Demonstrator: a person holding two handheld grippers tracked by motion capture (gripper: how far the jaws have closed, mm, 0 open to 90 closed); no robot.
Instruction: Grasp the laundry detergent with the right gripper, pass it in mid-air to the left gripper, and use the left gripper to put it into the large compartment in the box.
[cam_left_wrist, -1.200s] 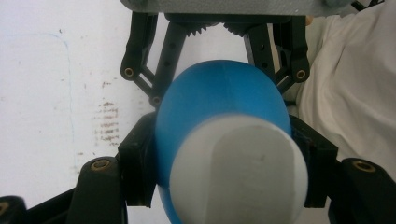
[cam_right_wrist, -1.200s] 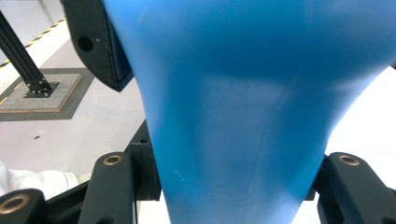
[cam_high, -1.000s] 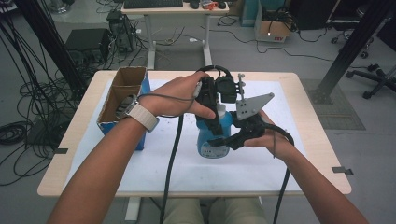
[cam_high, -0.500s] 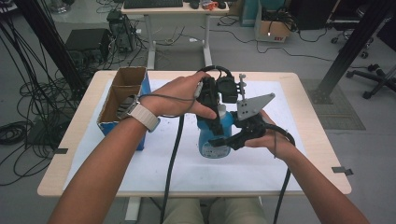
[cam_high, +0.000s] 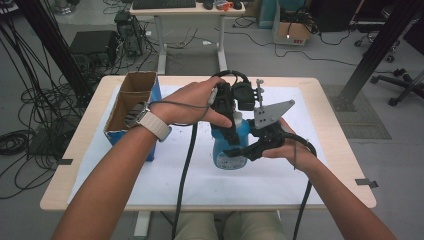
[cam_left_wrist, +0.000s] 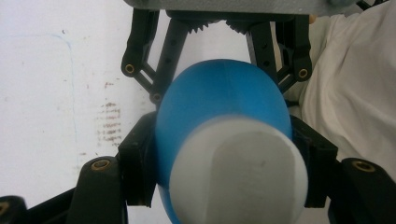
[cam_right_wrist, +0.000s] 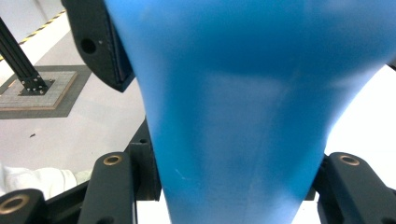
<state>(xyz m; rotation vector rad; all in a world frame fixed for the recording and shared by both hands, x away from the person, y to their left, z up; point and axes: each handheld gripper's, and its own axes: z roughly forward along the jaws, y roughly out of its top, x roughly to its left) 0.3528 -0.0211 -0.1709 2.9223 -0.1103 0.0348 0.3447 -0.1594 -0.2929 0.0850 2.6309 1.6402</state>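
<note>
Both grippers are on the blue bottle (cam_high: 231, 147) rn, and that bottle is my landmark for everything else. It stands upright on the white mat (cam_high: 165, 175), roughly mid-table, w/ its white cap (cam_high: 237, 118) on top.

Left gripper (cam_high: 229, 134) comes down on the bottle from above, on its upper part just under the cap. In the left gripper view I'm looking straight down at the bottle (cam_left_wrist: 219, 116) and the cap (cam_left_wrist: 238, 170), and both black pads sit flush against the blue sides, one each side. So it's clamped on the bottle, no gap I can see.

Right gripper (cam_high: 240, 151) comes in from the bottle's right, lower on the body, w/ its grey plate (cam_high: 272, 114) sticking up just right of the cap. In the right gripper view the bottle (cam_right_wrist: 243, 116) runs right between the jaws, pads tight on both flanks where the body narrows. Also gripping the bottle. I can also see the other gripper's pad higher up on the blue in that view.

The left hand (cam_high: 192, 102) is left of the bottle and the right hand (cam_high: 290, 150) is right of it.

Other stuff: an open cardboard box (cam_high: 131, 107) w/ blue sides is well to the bottle's left, on the mat's edge. The table (cam_high: 345, 150) shows bare wood past the mat on the bottle's right.
</note>
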